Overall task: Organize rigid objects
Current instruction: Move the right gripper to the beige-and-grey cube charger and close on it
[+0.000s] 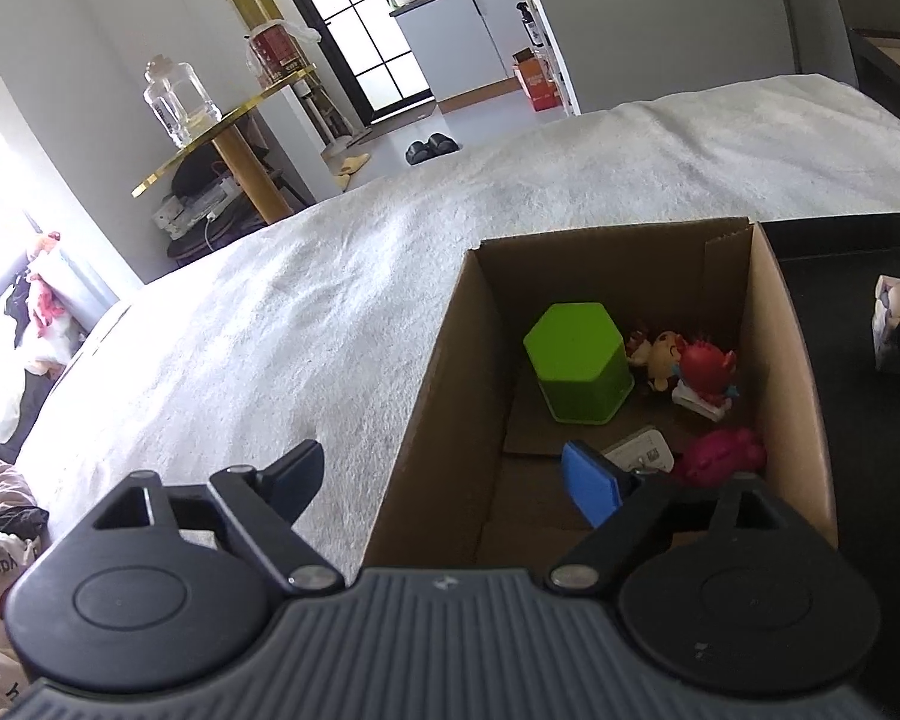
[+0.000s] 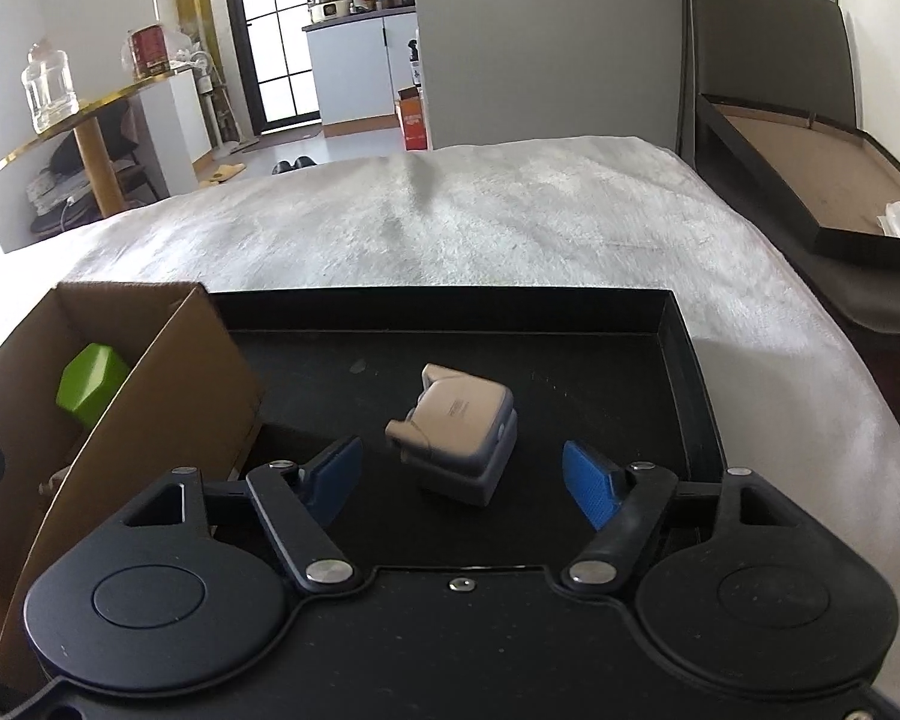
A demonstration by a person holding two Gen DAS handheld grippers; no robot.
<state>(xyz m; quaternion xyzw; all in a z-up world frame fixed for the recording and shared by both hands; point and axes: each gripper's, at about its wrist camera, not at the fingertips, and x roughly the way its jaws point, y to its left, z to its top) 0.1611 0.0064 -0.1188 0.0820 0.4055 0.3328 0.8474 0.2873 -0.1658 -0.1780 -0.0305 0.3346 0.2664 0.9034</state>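
A cardboard box [image 1: 444,384] stands on the white bed and holds a green hexagonal container [image 1: 576,372], a small red-and-yellow figurine [image 1: 690,372], a pink toy [image 1: 723,456] and a white plug-like item [image 1: 639,450]. My left gripper [image 1: 444,480] is open and empty, straddling the box's left wall. In the right wrist view a beige-and-grey block [image 2: 456,432] lies on the black tray [image 2: 672,324]. My right gripper [image 2: 462,480] is open, its fingers on either side of the block, not touching it. The box [image 2: 150,396] and green container [image 2: 90,384] show at the left.
The tray sits right of the box on the bed [image 2: 510,222]. A gold round side table [image 1: 222,126] with a clear jug and a red tin stands beyond the bed's left. A dark frame [image 2: 810,192] lies to the right. Clothes lie at the left [image 1: 42,312].
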